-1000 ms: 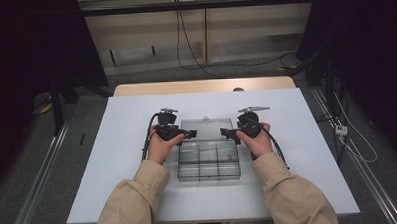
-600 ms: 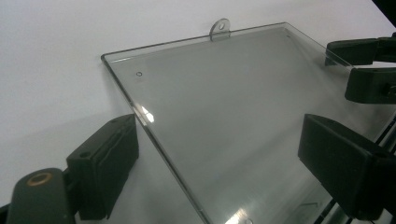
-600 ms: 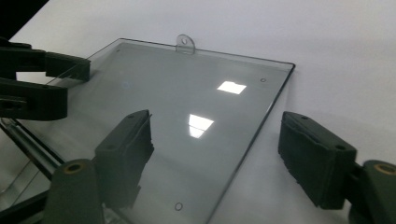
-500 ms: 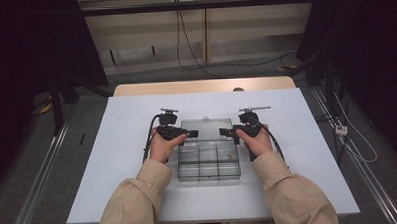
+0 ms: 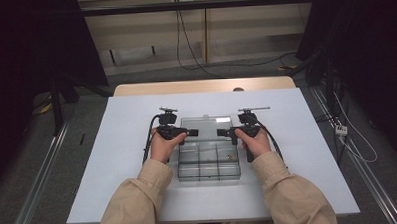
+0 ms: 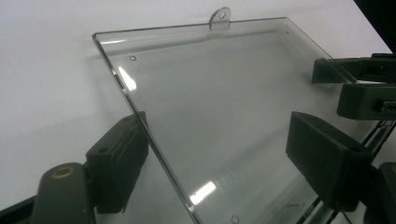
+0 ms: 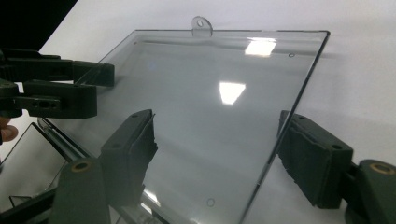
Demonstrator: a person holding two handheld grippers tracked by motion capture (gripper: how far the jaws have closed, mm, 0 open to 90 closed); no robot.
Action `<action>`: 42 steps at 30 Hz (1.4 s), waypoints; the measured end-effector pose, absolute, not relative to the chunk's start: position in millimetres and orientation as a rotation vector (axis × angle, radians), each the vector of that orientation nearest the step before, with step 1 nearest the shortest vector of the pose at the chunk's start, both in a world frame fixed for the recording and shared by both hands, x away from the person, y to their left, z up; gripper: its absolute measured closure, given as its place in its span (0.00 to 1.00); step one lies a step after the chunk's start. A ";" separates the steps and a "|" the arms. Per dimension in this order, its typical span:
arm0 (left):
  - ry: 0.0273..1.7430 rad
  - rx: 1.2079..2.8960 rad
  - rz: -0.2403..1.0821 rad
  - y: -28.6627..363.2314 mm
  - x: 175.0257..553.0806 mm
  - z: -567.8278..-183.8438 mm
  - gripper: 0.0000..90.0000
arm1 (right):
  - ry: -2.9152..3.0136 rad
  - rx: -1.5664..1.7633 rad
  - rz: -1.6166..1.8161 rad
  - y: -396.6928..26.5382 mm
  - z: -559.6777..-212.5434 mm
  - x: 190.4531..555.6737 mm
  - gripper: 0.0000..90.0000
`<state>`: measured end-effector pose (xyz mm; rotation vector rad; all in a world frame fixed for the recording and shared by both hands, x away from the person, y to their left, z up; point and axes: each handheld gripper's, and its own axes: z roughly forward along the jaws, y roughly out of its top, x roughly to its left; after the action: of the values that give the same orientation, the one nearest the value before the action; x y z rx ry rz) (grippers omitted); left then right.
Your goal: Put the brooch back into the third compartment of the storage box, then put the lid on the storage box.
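**Two grippers set at the side edges of a clear box lid**

Two hand-held grippers are brought to a clear plastic compartment box [image 5: 208, 159] that rests on the white tabletop [image 5: 113, 160], slightly toward its near edge and about midway between its left and right edges. The box's hinged clear lid [image 5: 207, 125] is seen raised and tilted back toward the far edge, with a small hanging tab [image 6: 220, 17] at the middle of its free edge.

The left gripper [image 5: 187, 134] is held at the lid's left side edge. In the left gripper view that edge passes between the two black jaws: one pad [image 6: 119, 161] lies against or just beside the edge, while the other pad [image 6: 327, 163] stands apart from the sheet. Its jaws have just been closing, with the lid's edge between them, but a firm clamp is not shown.

The right gripper [image 5: 224, 132] is held at the lid's right side edge. In the right gripper view the edge runs between the jaws, one pad [image 7: 128, 149] over the lid's face and the other pad [image 7: 310, 156] just outside the edge, close to it. These jaws have also just been closing around the edge; whether the pads press on it cannot be told.

A small object [image 5: 230, 156] lies in one right-hand compartment of the box.
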<state>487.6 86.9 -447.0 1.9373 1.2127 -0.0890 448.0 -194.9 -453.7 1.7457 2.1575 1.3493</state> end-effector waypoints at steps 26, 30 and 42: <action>0.983 1.939 0.087 96.3 461.4 -404.6 0.51 | 2.156 1.340 1.370 -198.0 -416.8 420.9 0.55; 0.955 1.935 0.094 99.2 457.0 -401.8 0.55 | 2.145 1.303 1.394 -199.7 -416.1 414.5 0.56; 0.880 1.944 0.148 102.5 438.8 -394.7 0.60 | 2.152 1.223 1.386 -201.7 -409.7 399.3 0.63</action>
<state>438.8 102.5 -394.7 1.9441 0.8805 0.1485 399.3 -201.7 -409.7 1.2226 2.1525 1.3862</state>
